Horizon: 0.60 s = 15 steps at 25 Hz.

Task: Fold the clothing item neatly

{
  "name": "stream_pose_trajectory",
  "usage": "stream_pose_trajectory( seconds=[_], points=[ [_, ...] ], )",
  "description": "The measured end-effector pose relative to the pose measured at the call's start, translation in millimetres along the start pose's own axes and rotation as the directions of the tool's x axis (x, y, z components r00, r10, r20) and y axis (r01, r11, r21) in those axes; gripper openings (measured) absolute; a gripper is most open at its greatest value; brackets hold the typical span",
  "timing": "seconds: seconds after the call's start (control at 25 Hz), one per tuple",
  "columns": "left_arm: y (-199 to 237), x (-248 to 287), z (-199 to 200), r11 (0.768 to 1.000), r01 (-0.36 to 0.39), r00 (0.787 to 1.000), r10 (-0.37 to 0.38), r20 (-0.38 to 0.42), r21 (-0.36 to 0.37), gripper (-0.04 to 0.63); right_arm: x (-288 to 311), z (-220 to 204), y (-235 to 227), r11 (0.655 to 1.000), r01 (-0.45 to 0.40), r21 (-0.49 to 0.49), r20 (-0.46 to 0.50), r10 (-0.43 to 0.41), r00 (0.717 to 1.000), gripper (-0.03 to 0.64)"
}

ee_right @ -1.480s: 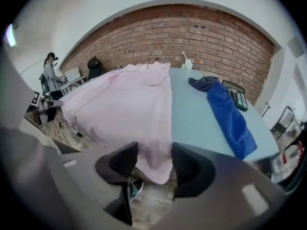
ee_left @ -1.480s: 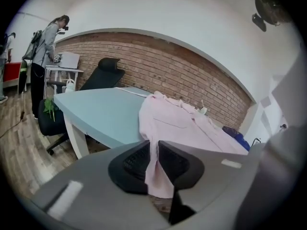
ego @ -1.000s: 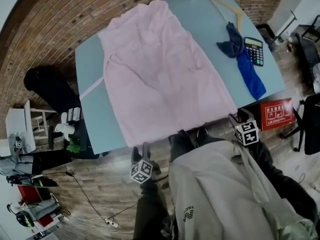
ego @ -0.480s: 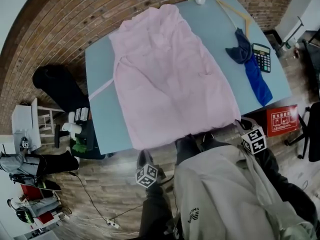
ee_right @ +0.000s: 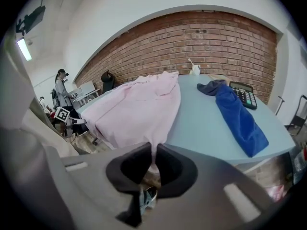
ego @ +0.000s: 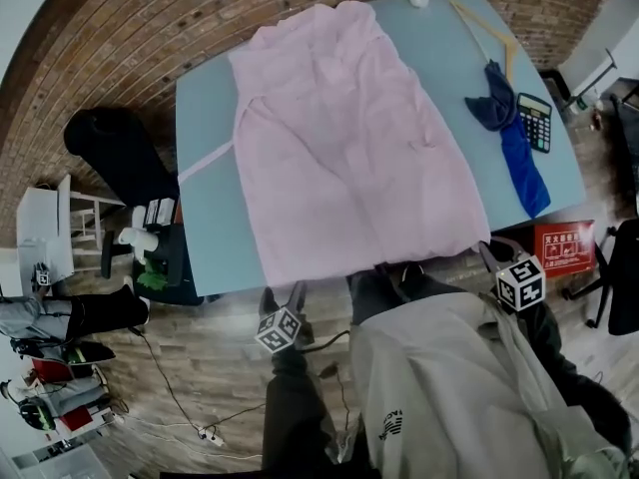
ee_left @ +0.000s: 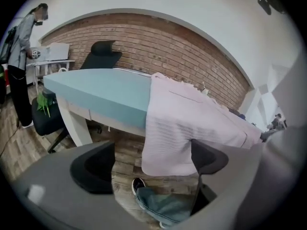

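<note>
Symmetry decides whether this first fold comes out neat. On the left, the left claw (ee_left: 151, 163) stands as wide as it goes, its jaws having just swung apart. The near-left hem corner (ee_left: 165, 147) of the pink garment (ego: 349, 138) hangs off the edge of the counter (ego: 205, 178) ahead of them, framed between the pads but pressed by neither. I judge the step in hand to be taking that corner. Push the claw forward until the cloth sits deep between the pads, catch the full thickness of the hem, and bite right at the corner (a grip further in would likely leave a flap to droop). The garment itself lies spread flat down the middle of the counter, collar end far and hem end draped over the near edge. To the right, the right claw (ee_right: 152, 155) has just closed and pinches the other hem corner, a tongue of pink cloth running up between its pads. It would do best to hold the cloth just taut, so that both claws can lift together and carry the hem level toward the collar. Further right, the blue cloth (ego: 514, 158) and the calculator (ego: 536, 123) lie well apart from the garment and should not get in the way.
</note>
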<state>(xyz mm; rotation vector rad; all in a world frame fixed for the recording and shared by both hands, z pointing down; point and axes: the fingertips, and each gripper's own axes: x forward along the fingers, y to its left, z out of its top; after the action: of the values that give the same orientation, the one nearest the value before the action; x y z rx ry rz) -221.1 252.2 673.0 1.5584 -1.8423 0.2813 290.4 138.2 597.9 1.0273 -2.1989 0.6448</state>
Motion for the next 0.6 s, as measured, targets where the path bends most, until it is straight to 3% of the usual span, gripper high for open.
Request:
stream_pose_trajectory(
  seconds=[0.04,0.08,0.16,0.2,0.44,0.6],
  points=[
    [-2.8,1.6,1.3,1.000,0.014,1.000,-0.013,-0.005,0.022,0.498,1.2,0.9,1.3,1.000,-0.003,-0.004,-0.001,0.003,1.000,0.026],
    [-7.0,2.5,3.3,0.999,0.023,1.000,-0.023,-0.007,0.046,0.422,3.0,2.1,2.7,1.000,-0.005,-0.008,-0.002,0.005,1.000,0.026],
    [-20.9,1.9,6.2,0.996,0.046,0.999,-0.045,-0.014,0.079,0.133,6.5,4.7,6.6,1.000,-0.010,-0.019,-0.005,0.010,1.000,0.026],
    [-30.0,-0.7,5.7,0.995,0.066,0.998,-0.064,-0.020,0.080,0.035,7.0,6.3,10.0,1.000,-0.016,-0.024,-0.009,0.015,1.000,0.026],
    [-76.8,-65.2,18.7,0.979,0.200,0.980,-0.199,0.030,-0.033,0.028,-14.9,29.8,36.6,0.989,-0.141,0.044,-0.010,0.142,0.990,0.021],
    [-102.2,-98.3,53.0,0.970,0.241,0.970,-0.241,0.035,-0.013,0.028,-33.8,49.7,36.9,0.988,-0.136,0.079,0.019,0.135,0.991,0.021]
  ],
)
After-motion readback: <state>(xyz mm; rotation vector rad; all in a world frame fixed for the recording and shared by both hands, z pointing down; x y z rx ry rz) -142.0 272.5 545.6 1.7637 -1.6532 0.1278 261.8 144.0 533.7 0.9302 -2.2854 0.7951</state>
